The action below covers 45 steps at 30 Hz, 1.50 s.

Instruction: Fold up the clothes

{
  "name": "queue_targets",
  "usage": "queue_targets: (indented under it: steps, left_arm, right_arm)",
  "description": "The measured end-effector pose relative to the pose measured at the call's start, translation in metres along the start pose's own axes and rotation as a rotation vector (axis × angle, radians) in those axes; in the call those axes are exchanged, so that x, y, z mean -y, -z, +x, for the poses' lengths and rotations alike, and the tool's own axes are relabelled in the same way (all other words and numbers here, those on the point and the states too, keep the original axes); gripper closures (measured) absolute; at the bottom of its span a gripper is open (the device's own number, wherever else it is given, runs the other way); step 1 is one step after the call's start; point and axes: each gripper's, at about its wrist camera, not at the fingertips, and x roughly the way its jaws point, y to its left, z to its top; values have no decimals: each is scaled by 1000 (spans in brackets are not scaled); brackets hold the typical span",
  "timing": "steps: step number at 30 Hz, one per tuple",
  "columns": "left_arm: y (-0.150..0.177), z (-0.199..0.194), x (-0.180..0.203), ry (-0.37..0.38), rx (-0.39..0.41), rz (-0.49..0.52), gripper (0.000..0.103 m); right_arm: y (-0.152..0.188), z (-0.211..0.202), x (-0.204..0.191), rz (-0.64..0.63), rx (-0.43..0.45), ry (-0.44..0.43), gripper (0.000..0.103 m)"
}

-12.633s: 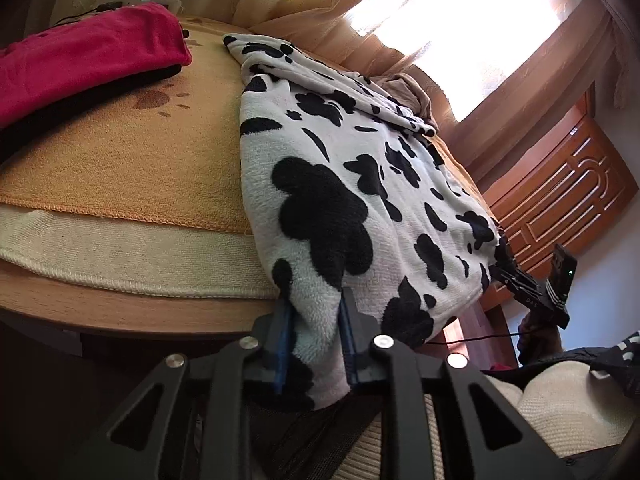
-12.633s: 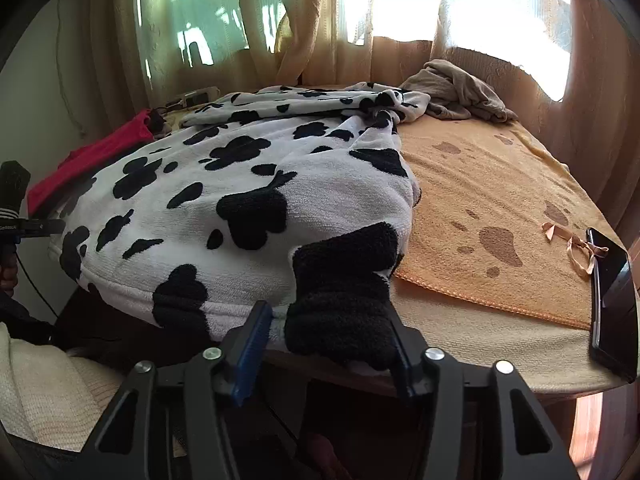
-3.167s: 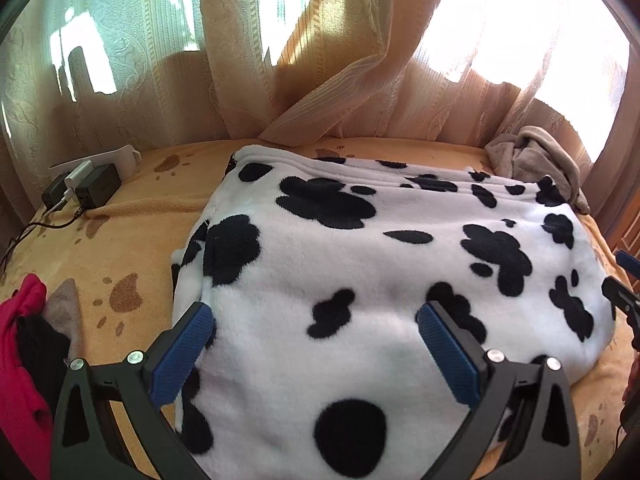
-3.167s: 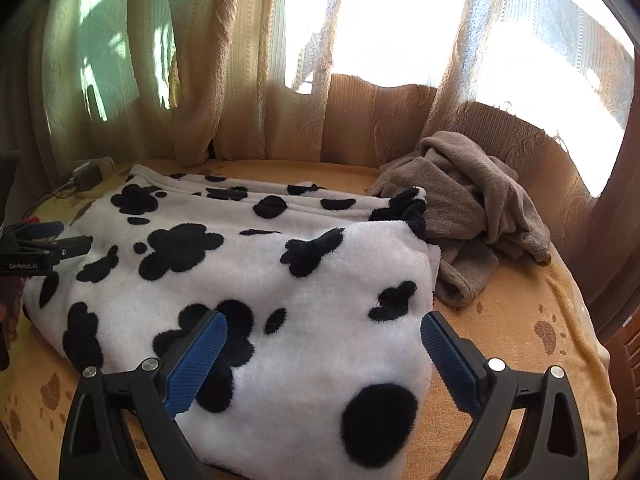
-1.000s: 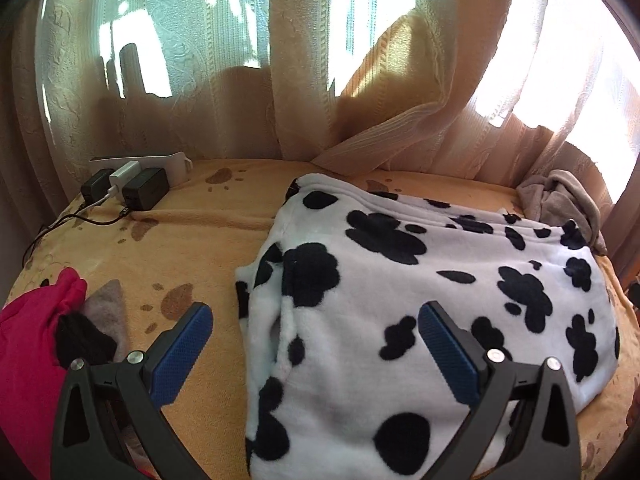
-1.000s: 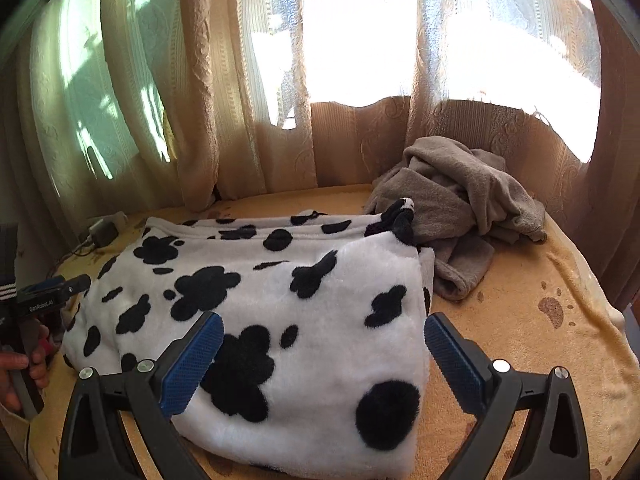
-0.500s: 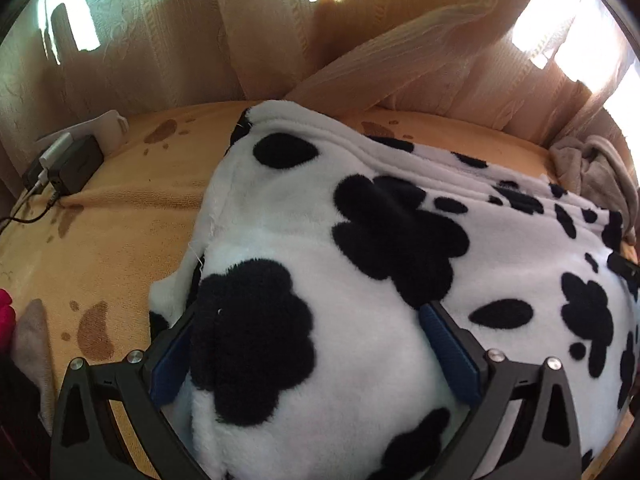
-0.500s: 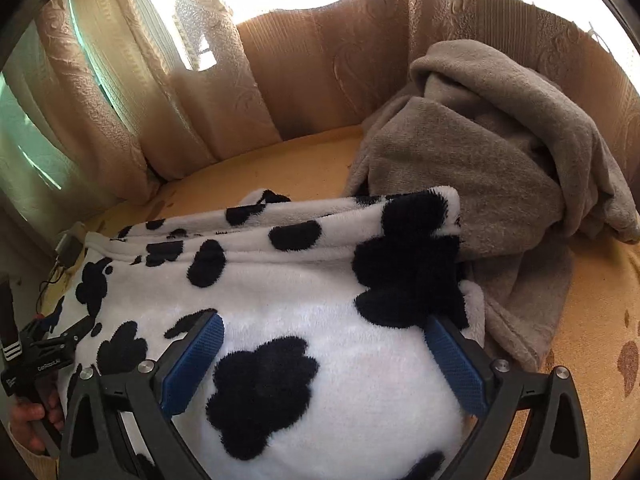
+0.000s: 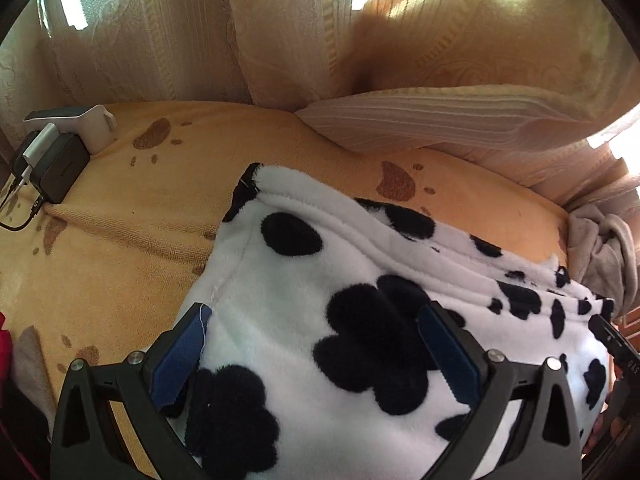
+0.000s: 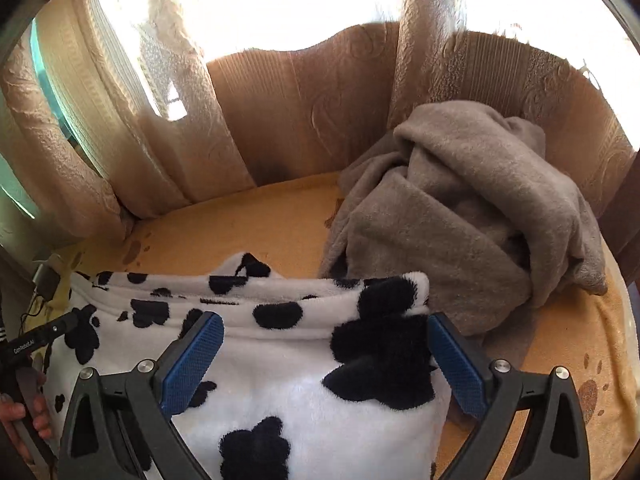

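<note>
A white fleece garment with black cow spots (image 9: 340, 320) lies folded on the orange paw-print cover (image 9: 120, 208). My left gripper (image 9: 316, 344) is open, low over the garment's far left corner, its blue pads either side of the fleece. My right gripper (image 10: 324, 352) is open, low over the garment (image 10: 280, 360) at its far right corner. The left gripper also shows at the left edge of the right wrist view (image 10: 40, 336), and the right gripper at the right edge of the left wrist view (image 9: 616, 348).
A crumpled grey-brown garment (image 10: 460, 216) lies just beyond the right corner, touching the fleece. A white power strip with black chargers (image 9: 56, 152) sits at the far left. Curtains (image 9: 320, 40) hang along the far edge. A red garment (image 9: 4, 328) lies at the left.
Both grippers have moved forward and down onto the far corners of the spotted garment. Both stay open.
</note>
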Motion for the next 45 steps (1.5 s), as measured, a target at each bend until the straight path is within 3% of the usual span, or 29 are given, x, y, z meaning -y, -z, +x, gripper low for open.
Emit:
queue_targets:
  steps: [2,5,11,16,19,23,27,31,35,41,45]
  left_arm:
    - [0,11,5,-48,-13,50,0]
    - [9,16,15,-107,28,131,0]
    - [16,18,17,-109,66,128,0]
    - [29,-9,13,-69,109,131,0]
    - [43,-37,11,-107,184,162,0]
    - [73,-68,14,-113,265,218,0]
    - [102,-76,18,-95,283,253,0]
    - [118,-55,22,-129,248,288,0]
    - [126,-51,20,-122,296,311,0]
    - [126,-55,10,-59,307,301,0]
    - [117,-71,-8,-53,288,240,0]
  right_arm:
    - [5,26,3,6,-88,11,0]
    - [4,25,2,-7,-80,15,0]
    - [3,25,2,-22,-82,18,0]
    - [12,-15,26,88,93,-115,0]
    - [25,-59,27,72,203,-166,0]
    - [54,-89,5,-24,218,-223,0]
    - [96,-96,-20,-117,205,-252,0]
    - [125,-85,-46,-278,221,-143,0]
    - [145,-58,-61,-446,257,-7,0]
    - [145,-60,-58,-448,263,-2,0]
    - [147,-62,-59,-444,274,9,0]
